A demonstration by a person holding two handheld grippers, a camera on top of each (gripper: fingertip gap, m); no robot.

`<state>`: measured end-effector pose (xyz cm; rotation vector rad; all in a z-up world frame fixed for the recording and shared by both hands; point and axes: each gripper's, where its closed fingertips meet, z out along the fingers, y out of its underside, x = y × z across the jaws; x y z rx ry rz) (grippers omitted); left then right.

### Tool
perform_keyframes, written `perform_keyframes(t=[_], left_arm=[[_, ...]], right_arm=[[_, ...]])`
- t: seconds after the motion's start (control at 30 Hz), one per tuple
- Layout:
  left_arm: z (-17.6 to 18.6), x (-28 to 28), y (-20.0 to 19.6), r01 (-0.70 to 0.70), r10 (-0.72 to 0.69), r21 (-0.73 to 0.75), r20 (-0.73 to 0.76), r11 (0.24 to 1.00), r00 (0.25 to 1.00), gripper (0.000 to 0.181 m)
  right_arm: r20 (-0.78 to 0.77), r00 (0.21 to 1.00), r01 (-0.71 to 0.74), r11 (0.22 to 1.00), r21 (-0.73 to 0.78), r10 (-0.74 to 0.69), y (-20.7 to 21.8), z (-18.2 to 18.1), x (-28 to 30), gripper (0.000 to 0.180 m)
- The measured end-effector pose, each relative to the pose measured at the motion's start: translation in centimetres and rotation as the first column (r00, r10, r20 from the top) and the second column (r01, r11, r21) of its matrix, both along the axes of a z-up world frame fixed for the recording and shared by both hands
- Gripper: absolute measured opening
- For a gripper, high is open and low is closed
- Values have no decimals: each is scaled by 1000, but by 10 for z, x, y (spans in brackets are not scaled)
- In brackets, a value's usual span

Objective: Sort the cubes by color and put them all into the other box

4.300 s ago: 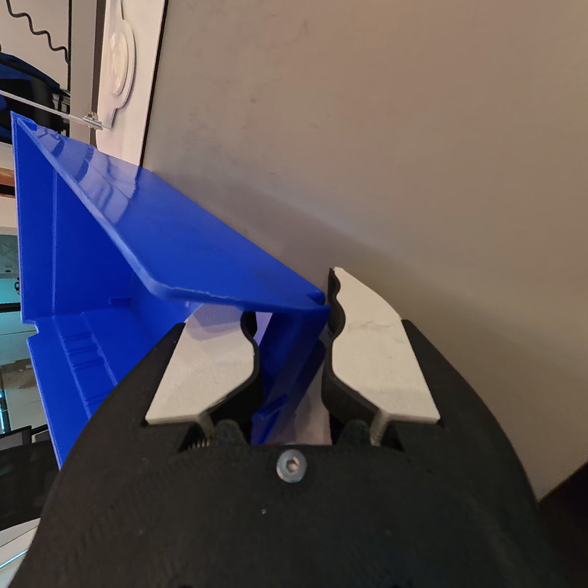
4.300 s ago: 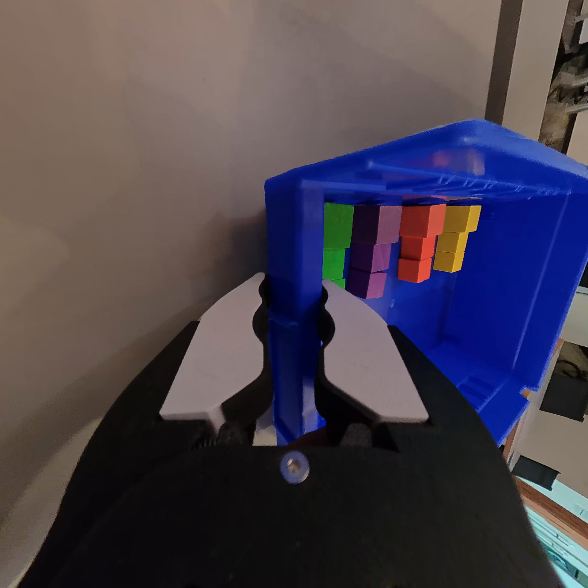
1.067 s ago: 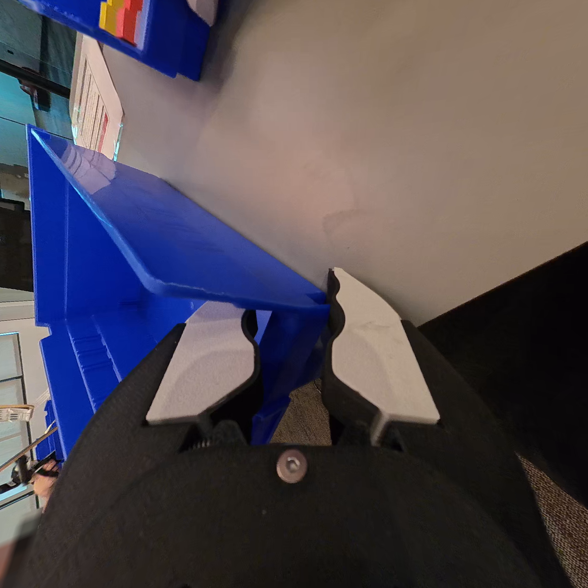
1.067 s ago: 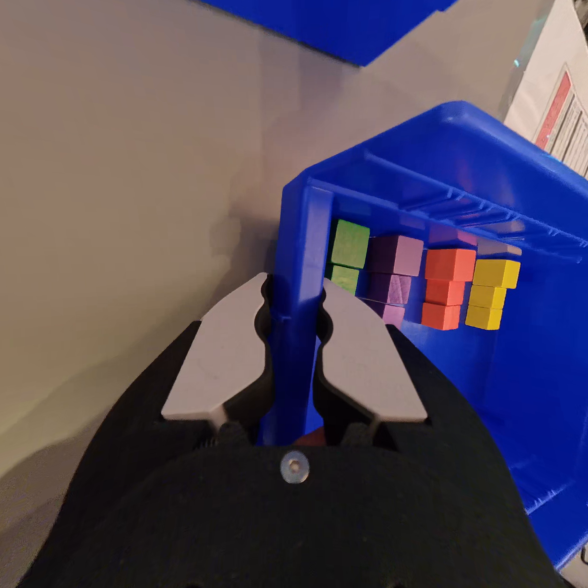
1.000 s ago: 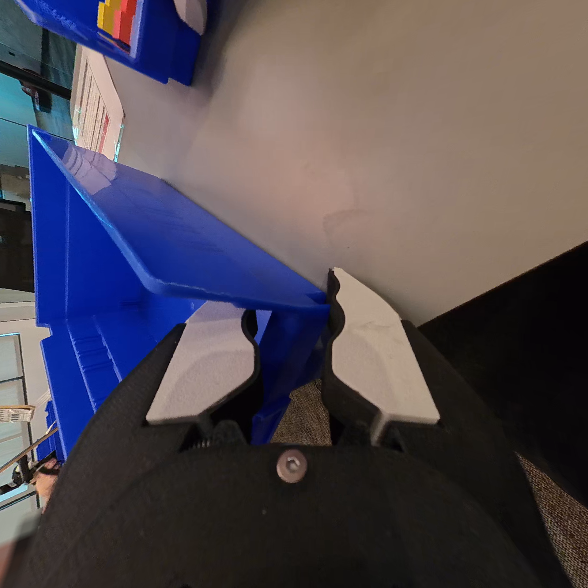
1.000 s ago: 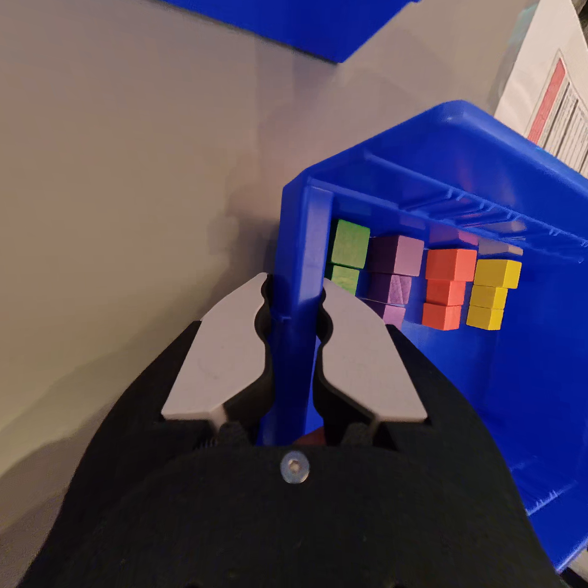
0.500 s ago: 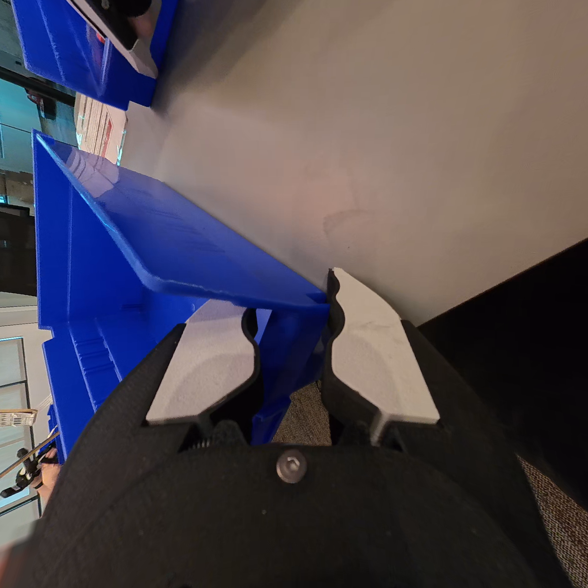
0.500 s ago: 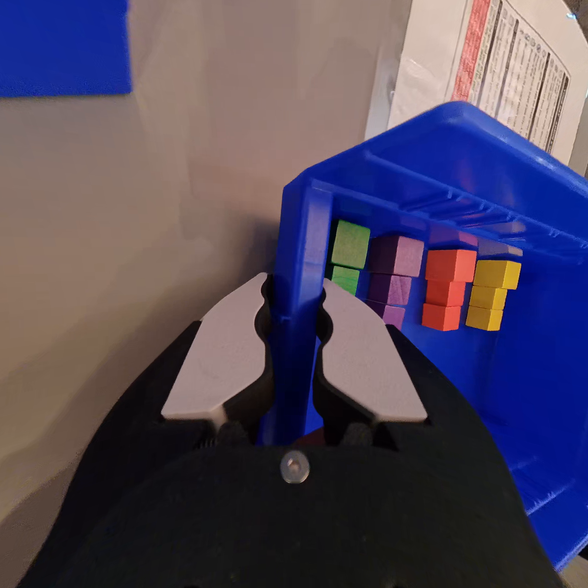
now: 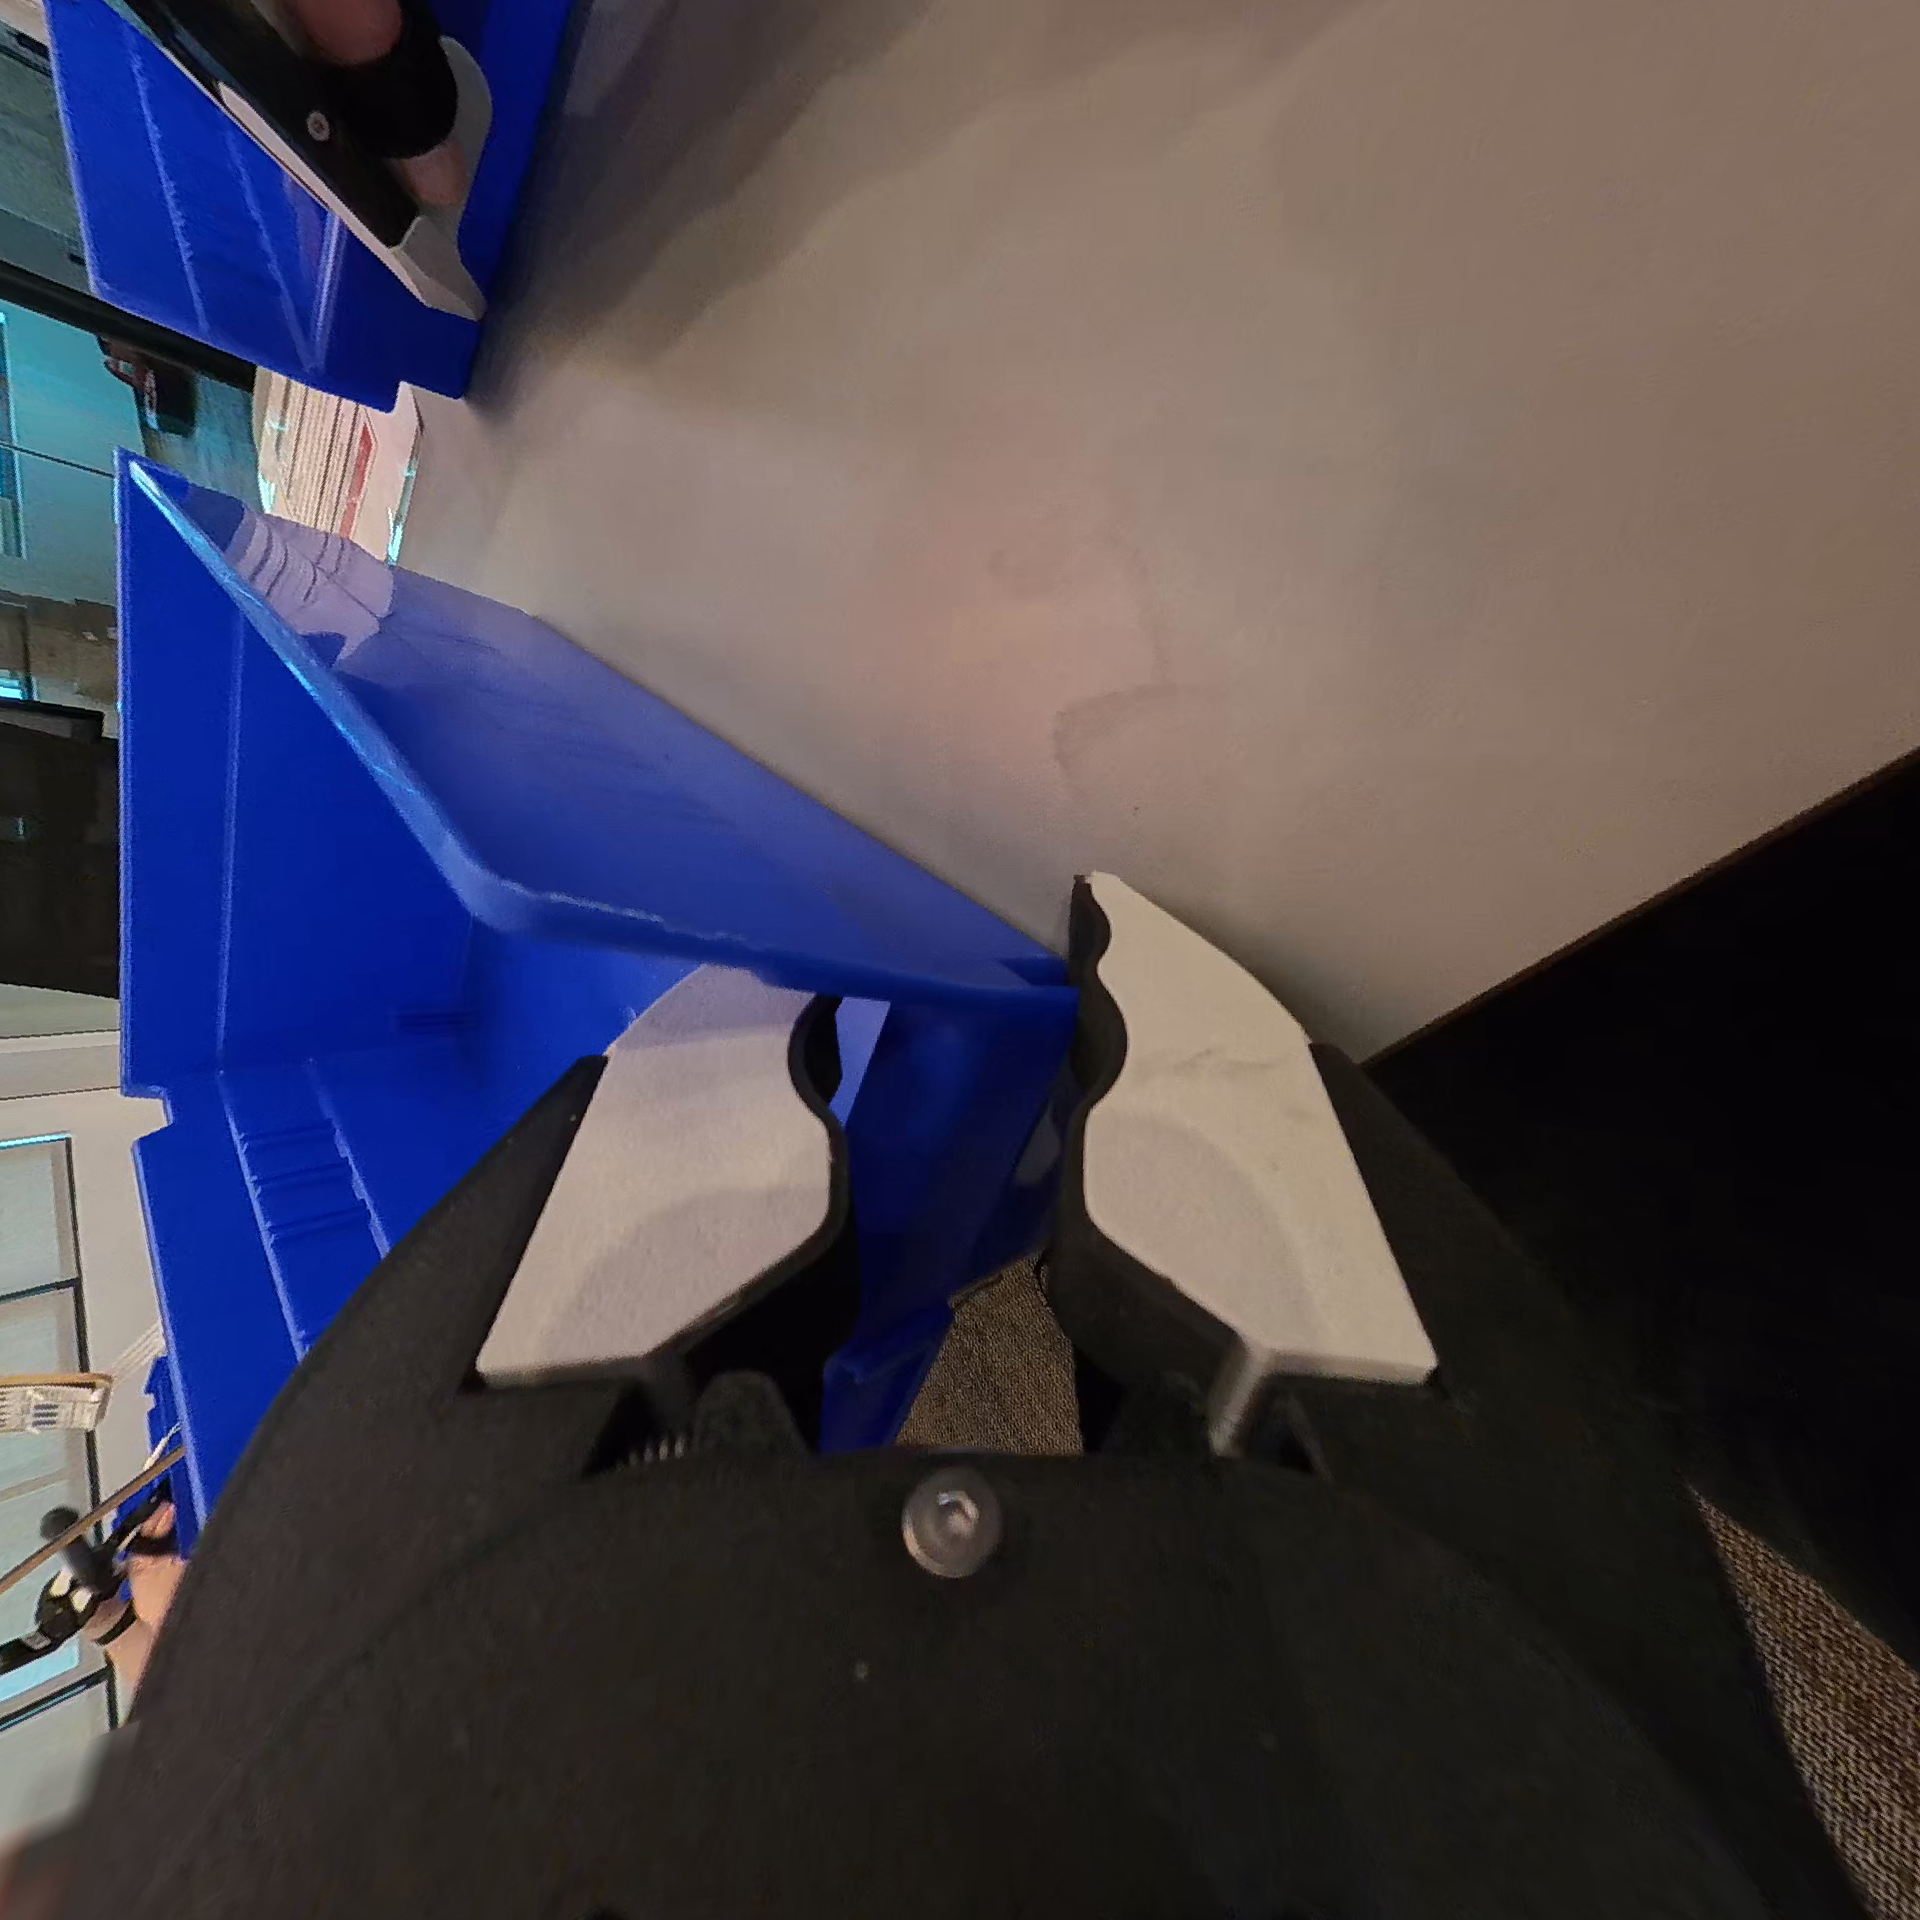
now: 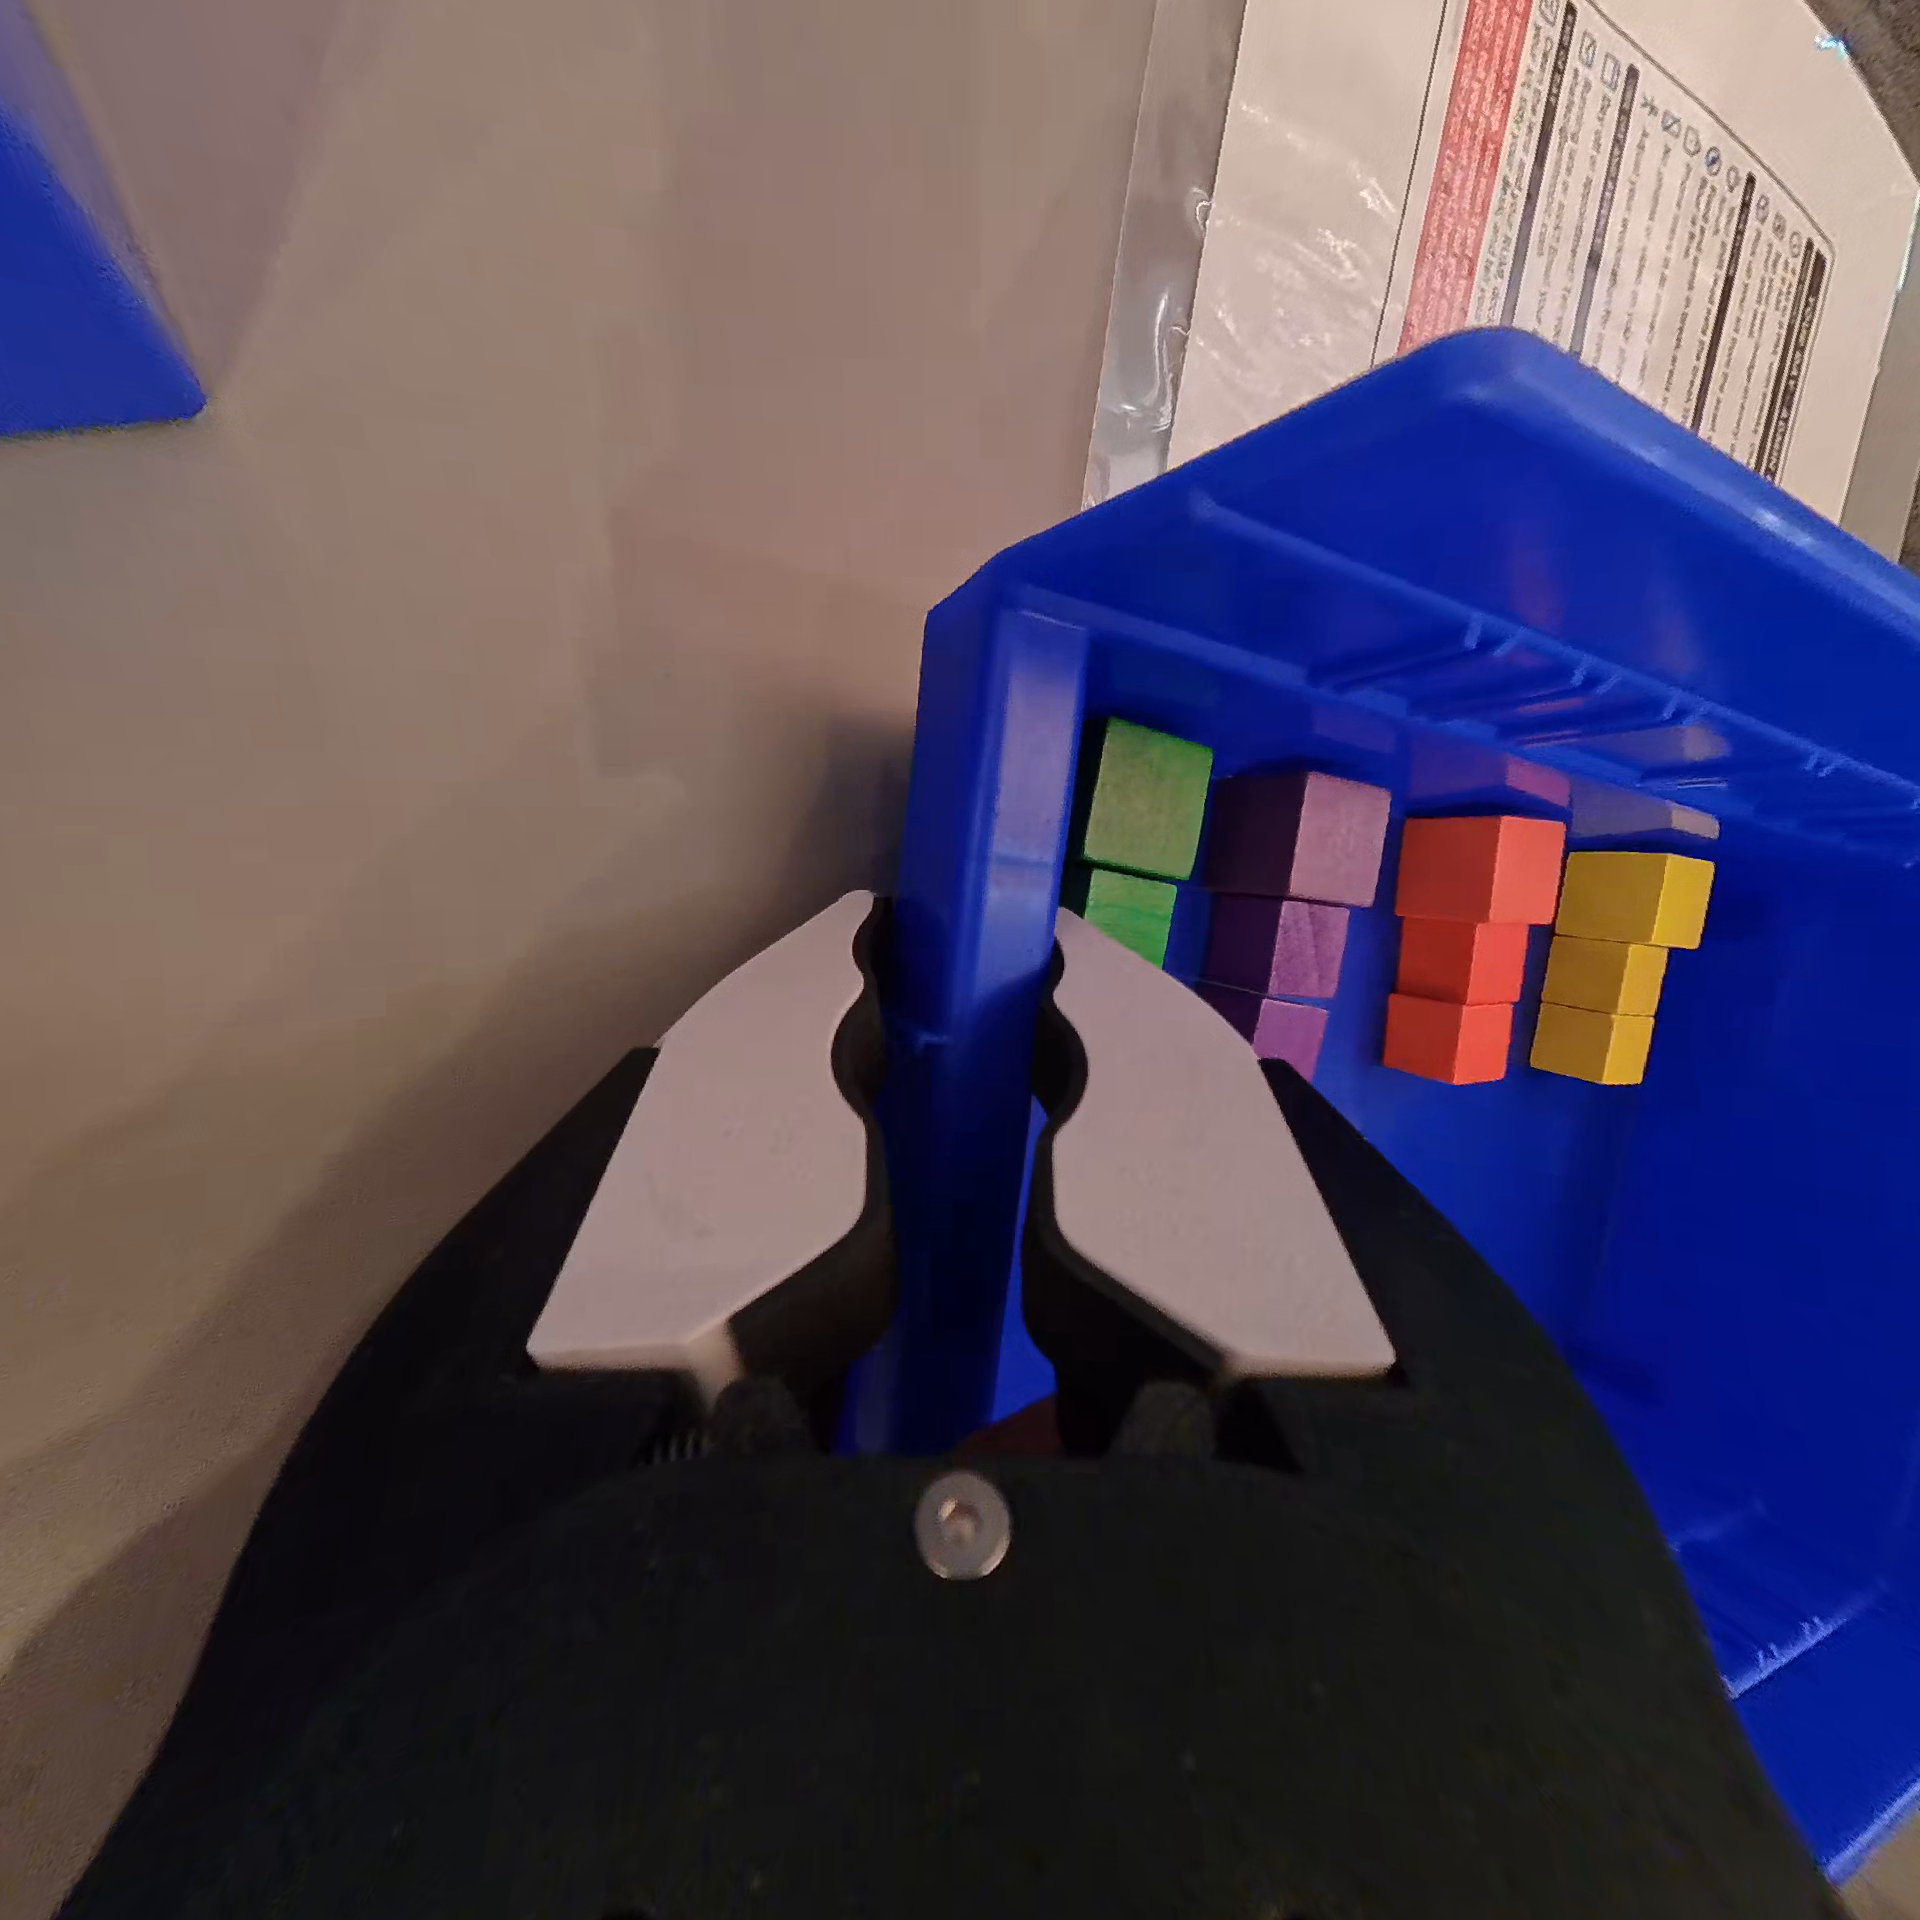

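Observation:
My left gripper [image 9: 951,997] is shut on the wall of an empty blue box [image 9: 582,790], near the table's front edge. My right gripper [image 10: 961,925] is shut on the wall of a second blue box [image 10: 1558,582]. Inside that box, cubes lie in rows by colour: green [image 10: 1143,800], purple [image 10: 1294,842], red [image 10: 1470,873] and yellow [image 10: 1631,899]. The right gripper [image 9: 416,218] and its box [image 9: 208,208] also show far off at the top left of the left wrist view. A corner of the left box [image 10: 73,281] shows at the top left of the right wrist view.
Both boxes are on a beige table [image 9: 1247,416]. A laminated printed sheet [image 10: 1455,208] lies on the table behind the right box. The table's dark edge [image 9: 1662,831] and grey carpet [image 9: 1818,1714] are at the right of the left wrist view. Across from one pair of fingers to the other is roughly 35 cm.
The right gripper has swung its box of cubes around, so the printed sheet now fills the background and the left box has slid to the far left. The left box has stayed still.

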<state>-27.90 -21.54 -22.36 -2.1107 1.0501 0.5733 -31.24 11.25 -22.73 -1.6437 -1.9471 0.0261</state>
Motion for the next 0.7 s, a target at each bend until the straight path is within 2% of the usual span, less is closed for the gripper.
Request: perform_keyframes(t=[0.13,0.2,0.3,0.53,0.6,0.67,0.7], left_arm=[[0,0,0,4,-4,-3,-1,1000,1000,42],[0,0,-1,11,-11,-3,0,1000,1000,42],[0,1,-2,15,-15,-4,0,1000,1000,42],[0,3,-3,23,-23,-8,-1,1000,1000,42],[0,6,-5,34,-34,-9,-1,999,999,42],[0,10,-7,50,-50,-10,-1,999,999,42],[-1,13,-9,60,-60,-10,-1,998,998,42]], right_arm=[[-1,1000,7,999,38,-7,2,0,-1,28],[9,1000,9,993,121,-10,5,1,0,47],[-6,1000,-11,987,157,12,-3,5,0,52],[-112,993,1,967,253,29,-18,49,18,59],[-167,978,-74,960,271,122,-38,70,21,59],[-210,926,-257,931,261,315,-76,85,23,57],[-210,898,-339,913,227,386,-95,88,26,62]])
